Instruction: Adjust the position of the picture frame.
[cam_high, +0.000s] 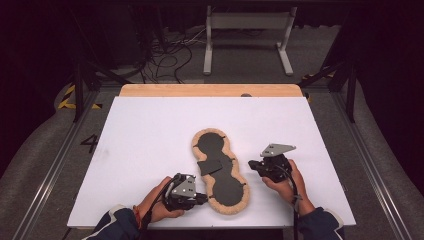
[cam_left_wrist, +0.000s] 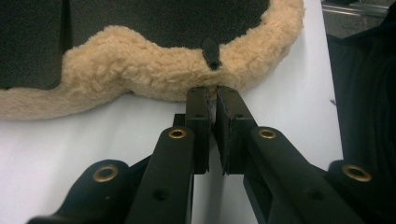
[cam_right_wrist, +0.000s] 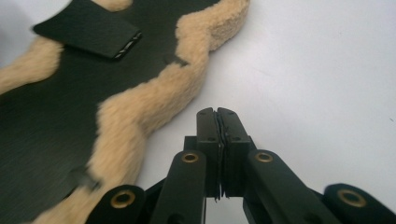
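I keep the fleece-edged pad flat mid-surface, black side up. My left claw, nearly pressed together, noses its near fleece rim; my right claw, pressed together and empty, waits beside its right edge.

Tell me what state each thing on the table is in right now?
Pad: lying flat, black side up, fleece rim showing.
Flap: loose, lying across the pad's narrow middle.
Left gripper: nearly shut, tips at the fleece edge, whether pinching it unclear.
Right gripper: shut, empty, beside the pad.
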